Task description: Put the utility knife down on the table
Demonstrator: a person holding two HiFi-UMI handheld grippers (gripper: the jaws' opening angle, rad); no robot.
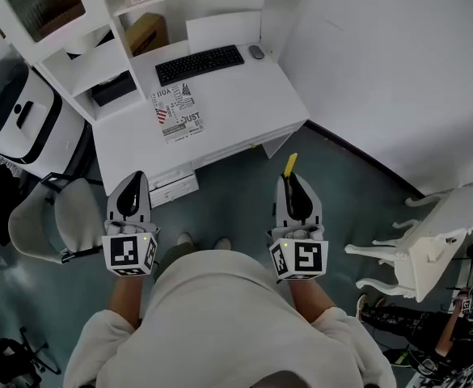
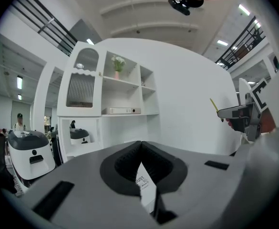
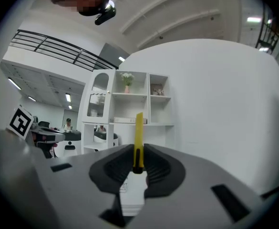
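Note:
The yellow utility knife (image 1: 290,165) sticks forward out of my right gripper (image 1: 292,179), which is shut on it. In the right gripper view the knife (image 3: 139,130) stands upright between the dark pads (image 3: 154,162). Both grippers hover over the floor, short of the front edge of the white table (image 1: 252,99). My left gripper (image 1: 133,179) is level with the right one and looks shut, with nothing in it. From the left gripper view, the knife (image 2: 213,105) and the right gripper (image 2: 235,112) show at the far right.
On the table lie a black keyboard (image 1: 199,64), a mouse (image 1: 256,52) and a printed sheet (image 1: 177,111). White shelves (image 1: 74,23) rise behind it. A grey chair (image 1: 50,217) stands at the left, a white machine (image 1: 18,111) beyond it, and an overturned white piece of furniture (image 1: 422,253) at the right.

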